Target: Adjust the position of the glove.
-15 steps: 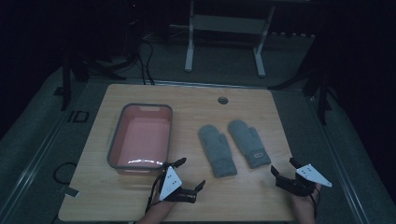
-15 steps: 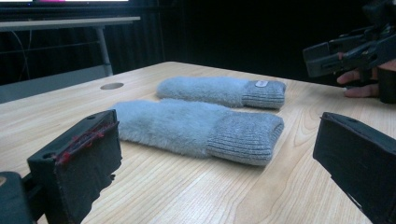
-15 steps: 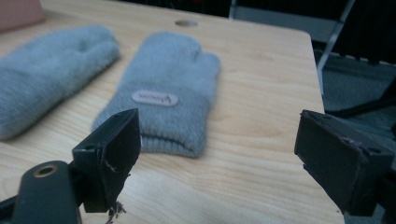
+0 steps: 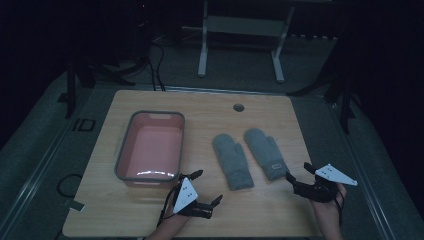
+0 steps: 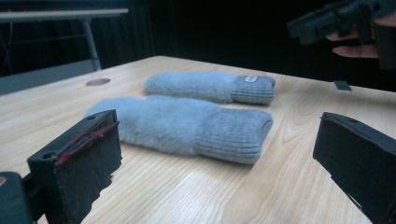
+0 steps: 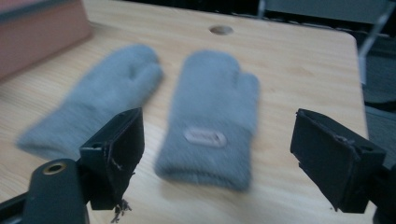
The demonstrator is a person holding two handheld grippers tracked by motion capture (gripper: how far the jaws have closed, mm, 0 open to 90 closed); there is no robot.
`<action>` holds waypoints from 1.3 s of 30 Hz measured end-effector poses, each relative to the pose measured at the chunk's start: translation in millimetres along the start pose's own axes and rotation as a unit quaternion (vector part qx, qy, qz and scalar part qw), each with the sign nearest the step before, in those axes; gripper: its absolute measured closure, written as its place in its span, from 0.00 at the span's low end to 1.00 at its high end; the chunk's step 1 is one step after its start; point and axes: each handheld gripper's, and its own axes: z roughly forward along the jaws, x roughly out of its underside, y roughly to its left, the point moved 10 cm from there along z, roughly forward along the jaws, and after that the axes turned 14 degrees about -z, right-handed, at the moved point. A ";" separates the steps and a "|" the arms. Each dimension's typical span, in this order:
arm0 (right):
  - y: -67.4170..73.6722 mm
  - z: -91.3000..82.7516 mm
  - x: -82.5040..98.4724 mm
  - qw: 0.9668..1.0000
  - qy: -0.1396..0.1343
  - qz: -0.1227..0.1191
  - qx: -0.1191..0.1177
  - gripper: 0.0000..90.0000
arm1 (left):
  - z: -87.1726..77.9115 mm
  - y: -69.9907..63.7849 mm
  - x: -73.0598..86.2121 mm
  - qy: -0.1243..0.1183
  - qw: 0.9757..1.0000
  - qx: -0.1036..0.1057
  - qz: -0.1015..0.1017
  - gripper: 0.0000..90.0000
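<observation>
I hold a tool in each hand, both low over the near edge of the tabletop [image 4: 150, 102], and both are released, jaws spread wide with nothing between them. My left tool [image 4: 205, 189] sits just off the near end of the pink bin [image 4: 124, 150], and its view looks straight at the cuff of the left mitten [image 4: 232, 160]. My right tool [image 4: 298, 176] is near the right-hand near corner, and in its view the right mitten [image 6: 212, 116], the one with the small label on its cuff, lies between the open jaws but not yet touched.

The two grey mittens lie flat side by side in the middle of the tabletop, close to each other though I cannot tell whether they touch. Their cuffs face the near edge and their tips point toward the far edge, where a small round hole [image 4: 238, 107] sits. The bin stands empty toward the left edge, well clear of the mittens.

I judge this to be the approach: both tools are lined up on the cuffs, no grip taken. The next move calls for me to push each tool forward and down until a jaw slides under the ribbed cuff, then clench. The knit is soft and lies flat on the wood, so I need to come in low or I will only skim the fuzz. If the mittens are bound for the bin, the left one has the shorter trip.
</observation>
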 end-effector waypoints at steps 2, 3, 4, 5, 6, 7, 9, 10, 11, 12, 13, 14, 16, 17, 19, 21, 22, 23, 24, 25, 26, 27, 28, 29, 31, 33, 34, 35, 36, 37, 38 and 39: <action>1.2 1.5 -11.2 1.000 0.000 -0.004 0.001 0.17 | 0.7 -0.5 1.3 0.002 1.000 0.004 -0.009 0.01; 3.0 2.9 -18.0 1.000 -0.006 -0.009 -0.004 0.15 | 0.7 -0.5 1.3 0.002 1.000 0.004 -0.009 0.01; 5.1 4.9 -24.4 1.000 -0.010 -0.017 -0.011 0.15 | 0.0 -0.8 1.3 0.001 1.000 0.004 -0.004 0.01; 6.2 6.5 -28.7 0.999 -0.012 -0.028 -0.013 0.16 | 0.0 -0.8 1.3 0.001 1.000 0.004 -0.004 0.01; 6.2 6.5 -28.7 0.999 -0.012 -0.028 -0.013 0.16 | -0.4 -1.9 1.5 0.001 1.000 0.006 0.000 0.01; 11.5 10.2 -34.5 0.999 -0.009 -0.043 -0.027 0.18 | -0.2 -2.8 1.8 0.002 1.000 0.006 0.007 0.01; 26.0 20.5 -45.7 0.997 0.003 -0.051 -0.064 0.18 | 0.2 -4.6 2.0 0.001 1.000 0.007 0.014 0.01; 29.2 24.1 -49.9 0.996 0.001 -0.055 -0.066 0.18 | 0.2 -4.6 2.0 0.001 1.000 0.007 0.014 0.01; 29.2 24.1 -49.9 0.996 0.001 -0.055 -0.066 0.18 | 0.0 -4.4 1.8 0.000 1.000 0.007 0.013 0.01; 32.9 27.8 -53.6 0.996 0.002 -0.056 -0.069 0.18 | -0.2 -4.1 1.6 -0.001 1.000 0.007 0.011 0.01; 42.1 36.3 -59.8 0.994 0.011 -0.060 -0.089 0.17 | -0.2 -3.9 1.5 -0.001 1.000 0.007 0.010 0.01; 46.2 40.6 -63.3 0.993 0.011 -0.067 -0.094 0.17 | -0.2 -3.9 1.6 -0.002 1.000 0.006 0.010 0.01; 54.5 51.1 -67.5 0.991 0.024 -0.079 -0.110 0.16 | -0.2 -4.2 1.5 -0.002 1.000 0.007 0.010 0.01; 58.4 56.2 -69.8 0.989 0.026 -0.082 -0.117 0.16 | -0.2 -4.2 1.4 -0.003 1.000 0.007 0.010 0.01; 66.7 65.8 -74.1 0.988 0.026 -0.081 -0.131 0.16 | -0.3 -3.8 1.3 -0.003 1.000 0.006 0.010 0.01; 74.2 75.1 -77.7 0.986 0.025 -0.086 -0.143 0.16 | -0.4 -3.3 1.3 -0.003 1.000 0.006 0.007 0.01; 77.4 79.8 -79.0 0.985 0.026 -0.090 -0.143 0.16 | -0.4 -3.2 1.2 -0.003 1.000 0.006 0.006 0.01; 80.6 84.3 -80.3 0.985 0.026 -0.095 -0.144 0.16 | -0.4 -3.2 1.1 -0.004 1.000 0.007 0.005 0.01; 84.4 88.7 -81.2 0.983 0.028 -0.097 -0.151 0.16 | -0.4 -3.2 1.1 -0.004 1.000 0.007 0.005 0.01; 87.4 93.4 -82.0 0.983 0.031 -0.099 -0.152 0.16 | -0.4 -3.1 1.1 -0.003 1.000 0.006 0.005 0.01; 89.6 98.4 -82.3 0.982 0.035 -0.108 -0.151 0.17 | -0.4 -3.1 1.1 -0.003 1.000 0.007 0.005 0.01; 92.7 103.3 -82.2 0.981 0.039 -0.113 -0.154 0.17 | -0.4 -3.1 1.1 -0.003 1.000 0.007 0.005 0.01; 95.0 108.3 -82.1 0.980 0.043 -0.114 -0.157 0.17 | -0.4 -3.2 1.1 -0.004 1.000 0.007 0.005 0.01; 97.1 113.2 -81.8 0.980 0.046 -0.115 -0.157 0.17 | -0.4 -3.2 1.1 -0.004 1.000 0.007 0.005 0.01; 100.9 122.7 -80.1 0.979 0.055 -0.110 -0.164 0.17 | -0.4 -3.2 1.1 -0.004 1.000 0.007 0.005 0.01; 105.0 131.5 -78.8 0.978 0.059 -0.102 -0.172 0.16 | -0.6 -3.1 1.2 -0.003 1.000 0.008 0.004 0.01; 106.7 135.8 -78.0 0.978 0.062 -0.097 -0.176 0.15 | -0.6 -3.2 1.1 -0.004 1.000 0.009 0.003 0.01; 108.1 139.9 -77.1 0.978 0.065 -0.092 -0.177 0.14 | -0.6 -3.2 1.0 -0.004 1.000 0.009 0.003 0.01; 108.1 139.9 -77.1 0.978 0.065 -0.092 -0.177 0.14 | -0.6 -3.2 1.0 -0.004 1.000 0.009 0.003 0.01; 109.6 148.2 -74.5 0.979 0.073 -0.095 -0.167 0.12 | -0.7 -3.3 1.0 -0.004 1.000 0.010 0.002 0.01; 109.3 152.3 -74.0 0.981 0.076 -0.093 -0.153 0.12 | -0.7 -3.3 1.1 -0.004 1.000 0.010 0.002 0.01; 111.7 155.2 -72.7 0.981 0.081 -0.081 -0.159 0.11 | -0.7 -3.3 1.1 -0.004 1.000 0.010 0.002 0.01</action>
